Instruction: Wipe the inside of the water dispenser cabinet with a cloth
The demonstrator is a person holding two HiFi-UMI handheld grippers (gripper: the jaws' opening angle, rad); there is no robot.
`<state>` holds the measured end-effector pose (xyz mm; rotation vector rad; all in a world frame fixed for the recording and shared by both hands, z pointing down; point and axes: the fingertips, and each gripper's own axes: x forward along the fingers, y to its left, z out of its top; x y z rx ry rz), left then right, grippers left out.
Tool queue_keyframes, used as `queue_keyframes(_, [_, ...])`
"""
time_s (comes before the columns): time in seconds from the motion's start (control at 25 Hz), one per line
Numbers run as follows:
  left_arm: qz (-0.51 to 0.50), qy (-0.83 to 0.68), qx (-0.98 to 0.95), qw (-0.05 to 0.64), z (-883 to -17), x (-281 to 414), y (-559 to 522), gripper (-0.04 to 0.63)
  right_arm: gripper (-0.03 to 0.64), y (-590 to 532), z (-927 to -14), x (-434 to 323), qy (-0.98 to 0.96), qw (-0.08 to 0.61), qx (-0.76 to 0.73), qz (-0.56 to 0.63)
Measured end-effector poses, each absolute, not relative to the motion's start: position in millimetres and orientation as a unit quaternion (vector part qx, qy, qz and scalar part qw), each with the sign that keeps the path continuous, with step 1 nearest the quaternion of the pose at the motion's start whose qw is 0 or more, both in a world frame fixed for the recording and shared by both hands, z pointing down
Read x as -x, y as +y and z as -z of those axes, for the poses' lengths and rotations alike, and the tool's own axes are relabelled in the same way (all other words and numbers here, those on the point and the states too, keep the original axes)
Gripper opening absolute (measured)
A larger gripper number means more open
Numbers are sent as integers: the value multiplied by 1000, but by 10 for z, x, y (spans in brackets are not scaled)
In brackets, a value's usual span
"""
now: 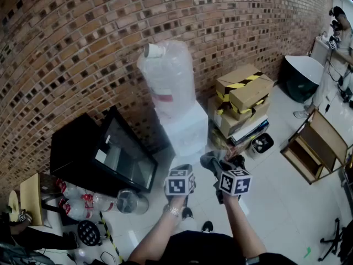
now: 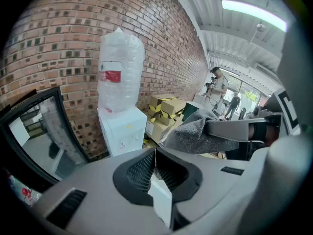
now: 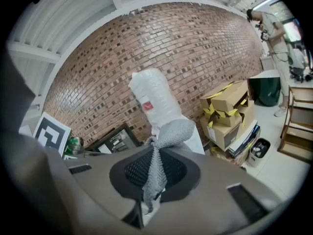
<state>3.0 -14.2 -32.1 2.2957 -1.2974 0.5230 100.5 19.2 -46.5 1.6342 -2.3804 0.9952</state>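
Premises: a red-brown brick wall [image 1: 83, 37] runs along the back, above a pale tiled floor [image 1: 281, 197].

Against the wall stands the white water dispenser [image 1: 187, 128]. It is upright and carries a large clear water bottle wrapped in plastic film [image 1: 168, 79], which bears a red label. Only the upper front of the dispenser is legible, and it presents a plain white face in the left gripper view. The lower cabinet area is hidden behind the grippers in the head view, so the state of its door cannot be determined.

To the dispenser's left is a black box-shaped cabinet [image 1: 77, 148], its glass-fronted door [image 1: 129, 159] angled outward. To the right, just beside the dispenser, is a stack of brown cardboard boxes with yellow-and-black tape [image 1: 242, 95].

Right gripper [image 3: 155, 175]: the jaws are clamped on a grey woven cloth [image 3: 171, 133]. A narrow fold is pinched between the pads and the bulk is bunched above the tips. The cloth is held in the air in front of the dispenser and clear of it.

Left gripper [image 2: 155, 163]: the jaws are pressed together with nothing between them. It is held just beside the right gripper and also points toward the dispenser.

Small clear bottles with red labels [image 1: 77, 200] lie on the floor at lower left.
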Motion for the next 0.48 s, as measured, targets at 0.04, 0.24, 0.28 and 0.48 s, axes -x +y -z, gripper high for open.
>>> queue_keyframes(0.04, [-187, -471, -831, 228, 326, 28, -226, 9, 21, 119, 455, -1001, -776, 46, -539, -325])
queue_keyframes(0.24, [-178, -479, -827, 237, 315, 294, -605, 9, 21, -212, 493, -907, -771, 64, -555, -306])
queue_keyframes(0.28, [-179, -477, -827, 237, 305, 318, -666, 9, 21, -266, 500, -873, -771, 67, -557, -302])
queue_keyframes(0.48, [-191, -462, -832, 242, 170, 216, -874, 9, 21, -502, 448, -755, -770, 78, -559, -297])
